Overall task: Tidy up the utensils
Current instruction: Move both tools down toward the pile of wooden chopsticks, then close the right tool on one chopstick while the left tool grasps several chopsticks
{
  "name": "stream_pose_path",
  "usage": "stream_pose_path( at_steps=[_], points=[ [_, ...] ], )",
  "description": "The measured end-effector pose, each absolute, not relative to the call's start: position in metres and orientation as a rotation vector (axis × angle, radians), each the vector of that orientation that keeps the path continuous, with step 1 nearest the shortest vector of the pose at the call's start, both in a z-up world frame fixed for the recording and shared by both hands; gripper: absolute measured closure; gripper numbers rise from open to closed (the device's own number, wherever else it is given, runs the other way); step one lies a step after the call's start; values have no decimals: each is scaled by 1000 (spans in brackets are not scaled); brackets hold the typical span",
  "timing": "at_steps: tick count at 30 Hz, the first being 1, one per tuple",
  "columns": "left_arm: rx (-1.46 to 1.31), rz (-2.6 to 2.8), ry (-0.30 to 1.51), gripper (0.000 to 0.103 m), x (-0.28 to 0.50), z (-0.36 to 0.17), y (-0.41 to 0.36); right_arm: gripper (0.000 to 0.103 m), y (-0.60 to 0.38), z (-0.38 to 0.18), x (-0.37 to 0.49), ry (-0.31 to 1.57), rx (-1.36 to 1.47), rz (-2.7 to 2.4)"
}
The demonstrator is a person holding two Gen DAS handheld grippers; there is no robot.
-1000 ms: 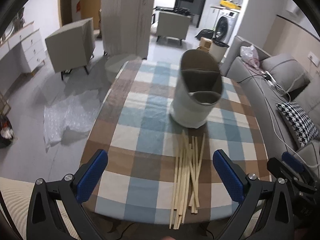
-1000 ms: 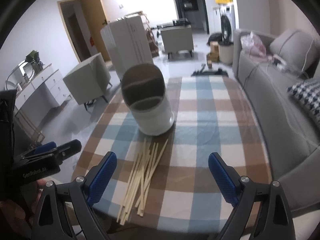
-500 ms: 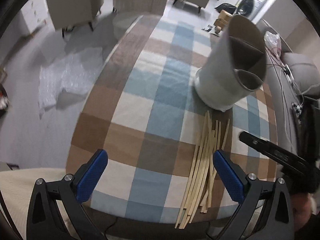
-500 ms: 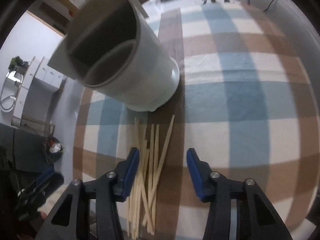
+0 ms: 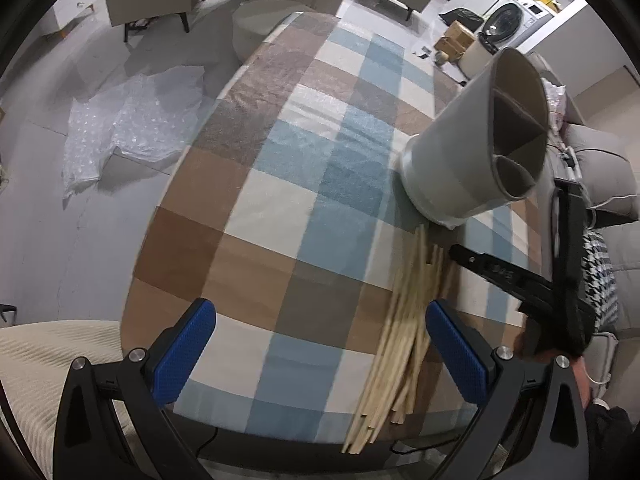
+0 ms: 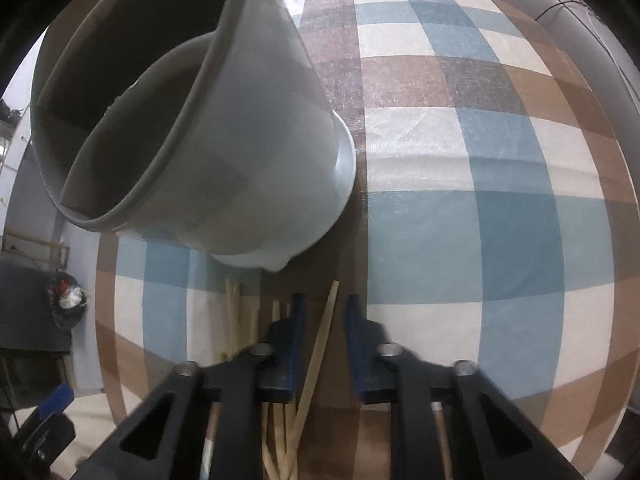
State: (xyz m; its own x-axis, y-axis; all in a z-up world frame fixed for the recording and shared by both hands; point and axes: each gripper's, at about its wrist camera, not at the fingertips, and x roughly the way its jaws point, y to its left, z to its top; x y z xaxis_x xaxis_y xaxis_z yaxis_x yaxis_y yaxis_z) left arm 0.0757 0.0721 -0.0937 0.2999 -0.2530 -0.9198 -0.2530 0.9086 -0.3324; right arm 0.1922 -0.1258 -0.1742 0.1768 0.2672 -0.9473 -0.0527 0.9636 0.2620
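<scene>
- Over the checked tablecloth [image 6: 500, 208], the right gripper [image 6: 322, 320] has its jaws drawn narrow around a single chopstick [image 6: 320, 344] that lies between the blue pads; a sliver of gap shows on either side, so I cannot tell whether the pads are pressing on it.
- To do this step well, I judge the grip should settle on that one stick alone, near its upper half, and the lift should go straight up so the neighbours in the pile are not dragged along.
- Beside the left pad the other chopsticks [image 5: 400, 340] lie fanned on the cloth, their far tips close to the foot of the grey utensil holder [image 6: 248, 152].
- That holder stands upright just beyond the fingertips, its divided compartments open at the top and apparently empty.
- Away from the pile, the left gripper [image 5: 320, 348] hangs with jaws wide and nothing between them; its right pad is near the bundle's edge.
</scene>
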Motion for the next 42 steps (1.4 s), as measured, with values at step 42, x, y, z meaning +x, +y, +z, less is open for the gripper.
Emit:
stream_pose_path(
  at_steps=[42],
  points=[
    [-338,9,1339,39,146,-149,-14,101,-253,-81,162,986,446,230]
  ],
)
